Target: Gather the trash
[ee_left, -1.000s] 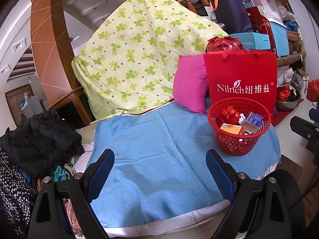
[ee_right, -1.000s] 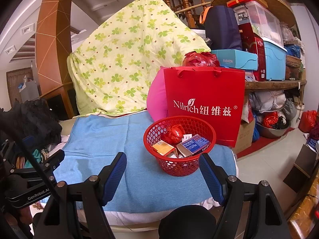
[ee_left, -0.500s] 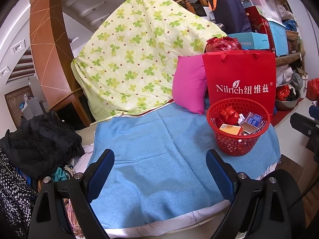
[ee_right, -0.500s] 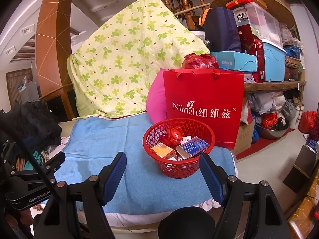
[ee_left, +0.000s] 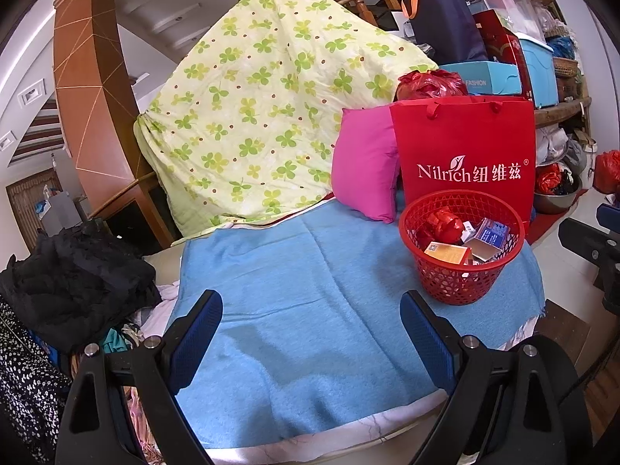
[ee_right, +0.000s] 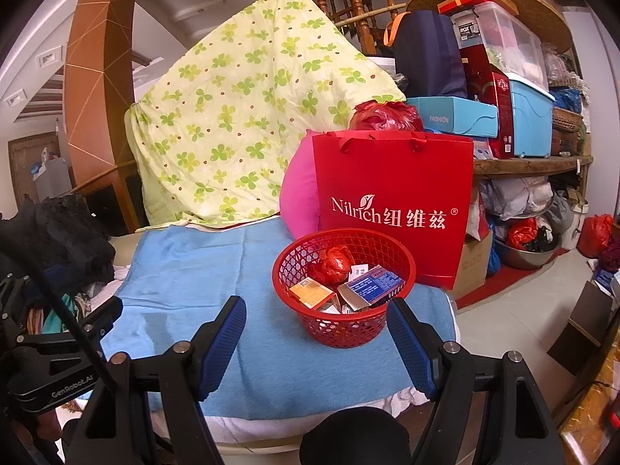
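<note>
A red mesh basket stands on the blue cloth at its right end. It holds a crumpled red wrapper, an orange box and a blue-white box. My left gripper is open and empty over the bare cloth, left of the basket. My right gripper is open and empty, just in front of the basket.
A red Nilrich paper bag stands behind the basket, beside a pink pillow. A green clover quilt leans at the back. Black clothes pile at the left. Cluttered shelves and floor lie to the right.
Both views have shifted very slightly; the basket sits a touch closer in the right wrist view. Both grippers stay open and empty.
</note>
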`<move>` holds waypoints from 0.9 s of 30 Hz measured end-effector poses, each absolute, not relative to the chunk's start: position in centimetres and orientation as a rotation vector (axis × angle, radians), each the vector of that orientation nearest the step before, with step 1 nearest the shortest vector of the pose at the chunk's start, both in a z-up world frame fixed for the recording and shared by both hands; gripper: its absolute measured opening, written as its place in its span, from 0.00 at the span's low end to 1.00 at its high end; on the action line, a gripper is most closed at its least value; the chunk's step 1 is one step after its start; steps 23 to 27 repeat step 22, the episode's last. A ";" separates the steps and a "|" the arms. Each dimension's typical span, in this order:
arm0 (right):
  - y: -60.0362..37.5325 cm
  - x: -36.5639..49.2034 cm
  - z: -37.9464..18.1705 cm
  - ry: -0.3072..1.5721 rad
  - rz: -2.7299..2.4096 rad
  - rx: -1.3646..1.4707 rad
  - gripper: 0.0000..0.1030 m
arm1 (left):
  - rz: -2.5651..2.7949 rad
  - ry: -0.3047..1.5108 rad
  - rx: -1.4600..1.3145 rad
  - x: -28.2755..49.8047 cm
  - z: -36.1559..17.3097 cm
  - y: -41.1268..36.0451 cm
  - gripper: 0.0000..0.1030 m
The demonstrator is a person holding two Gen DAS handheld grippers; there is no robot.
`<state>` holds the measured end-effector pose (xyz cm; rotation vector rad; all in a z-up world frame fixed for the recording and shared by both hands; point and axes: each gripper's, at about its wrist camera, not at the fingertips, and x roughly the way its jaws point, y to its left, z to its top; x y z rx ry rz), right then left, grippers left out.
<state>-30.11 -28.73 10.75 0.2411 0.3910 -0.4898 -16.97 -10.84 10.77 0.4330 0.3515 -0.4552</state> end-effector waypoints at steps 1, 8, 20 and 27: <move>-28.8 -29.8 10.7 0.393 -0.491 0.242 0.76 | -0.456 0.353 0.433 -16.8 10.8 -10.9 0.90; -29.3 -28.4 11.0 0.399 -0.510 0.238 0.76 | -0.467 0.364 0.436 -15.2 10.8 -11.4 0.90; -28.9 -24.2 10.0 0.459 -0.502 0.215 0.76 | -0.498 0.368 0.358 -11.4 10.5 -10.7 0.90; -28.3 -22.2 9.0 0.495 -0.470 0.211 0.76 | -0.476 0.411 0.314 -8.9 10.0 -9.3 0.90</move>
